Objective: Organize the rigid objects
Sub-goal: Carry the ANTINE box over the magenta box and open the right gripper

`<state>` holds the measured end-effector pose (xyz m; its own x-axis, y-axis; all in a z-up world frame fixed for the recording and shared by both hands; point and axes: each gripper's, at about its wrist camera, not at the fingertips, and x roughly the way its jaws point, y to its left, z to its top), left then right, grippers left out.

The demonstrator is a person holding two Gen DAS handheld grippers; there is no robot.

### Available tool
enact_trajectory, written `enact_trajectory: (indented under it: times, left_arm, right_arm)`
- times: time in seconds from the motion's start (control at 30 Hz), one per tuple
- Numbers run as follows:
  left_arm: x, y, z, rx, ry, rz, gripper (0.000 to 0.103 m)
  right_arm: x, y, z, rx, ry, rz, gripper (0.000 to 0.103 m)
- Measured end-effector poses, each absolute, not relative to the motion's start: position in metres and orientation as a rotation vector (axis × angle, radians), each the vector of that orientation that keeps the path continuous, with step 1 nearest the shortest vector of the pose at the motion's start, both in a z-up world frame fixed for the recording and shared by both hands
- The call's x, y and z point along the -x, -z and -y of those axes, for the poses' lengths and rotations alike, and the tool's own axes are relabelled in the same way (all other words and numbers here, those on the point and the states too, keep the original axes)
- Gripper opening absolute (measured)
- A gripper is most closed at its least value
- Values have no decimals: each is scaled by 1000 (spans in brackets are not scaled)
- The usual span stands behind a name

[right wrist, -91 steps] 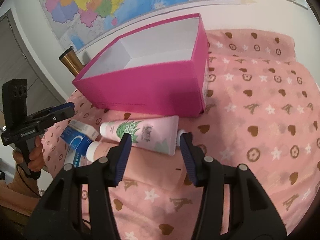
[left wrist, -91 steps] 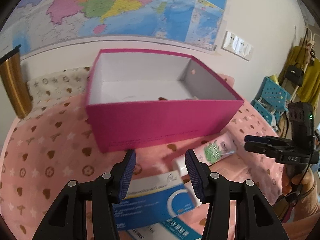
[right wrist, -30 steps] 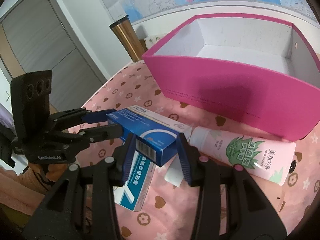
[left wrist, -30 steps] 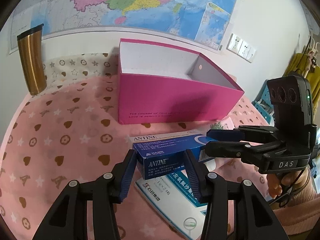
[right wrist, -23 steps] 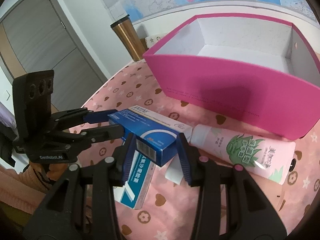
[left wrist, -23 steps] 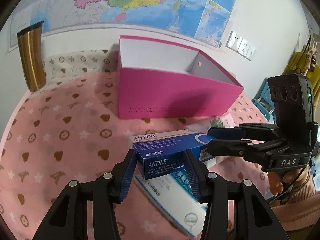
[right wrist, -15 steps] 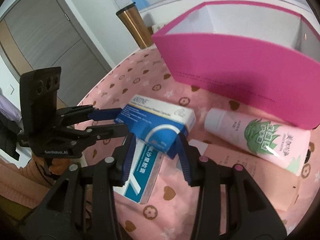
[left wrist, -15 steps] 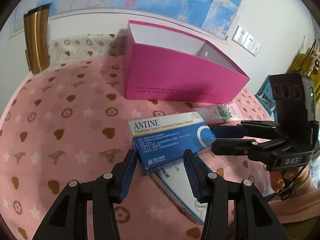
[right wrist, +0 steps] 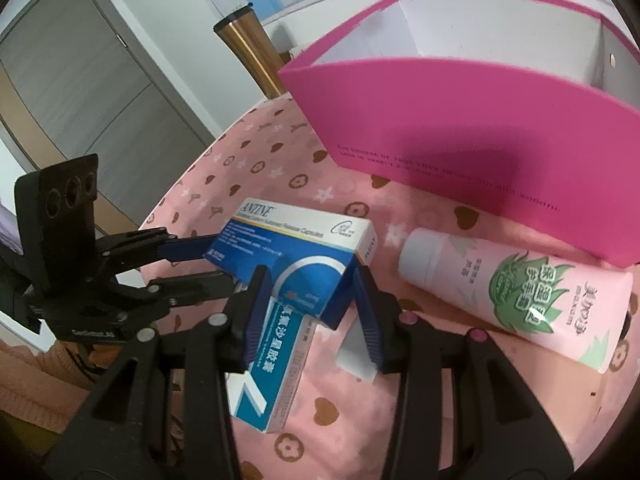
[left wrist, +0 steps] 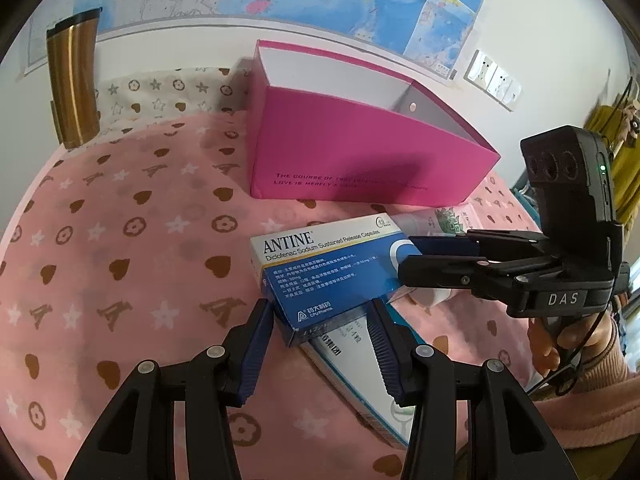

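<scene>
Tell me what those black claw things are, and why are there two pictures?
They are grabbers, held by a person, one in each hand. Each has a camera looking along its two fingers, so one picture is from the left gripper and the other from the right gripper. On the pink cloth lie a big pink box, a pink tube, a gold cup and a blue-and-white packet. The ANTINE box sits between both grabbers' fingers, one at each end; whether they are squeezing it, I cannot tell.
</scene>
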<state>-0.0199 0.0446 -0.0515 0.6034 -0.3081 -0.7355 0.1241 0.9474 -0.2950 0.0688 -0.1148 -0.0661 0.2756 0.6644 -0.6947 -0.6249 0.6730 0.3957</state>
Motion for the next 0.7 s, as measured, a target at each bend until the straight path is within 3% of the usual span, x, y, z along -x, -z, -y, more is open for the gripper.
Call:
enact_trajectory:
  times: [0.7]
  left_arm:
    - [-25,-28,-30,129,273,-666,49]
  right_arm:
    - [-77,-12,140,-1,-799,-746,46]
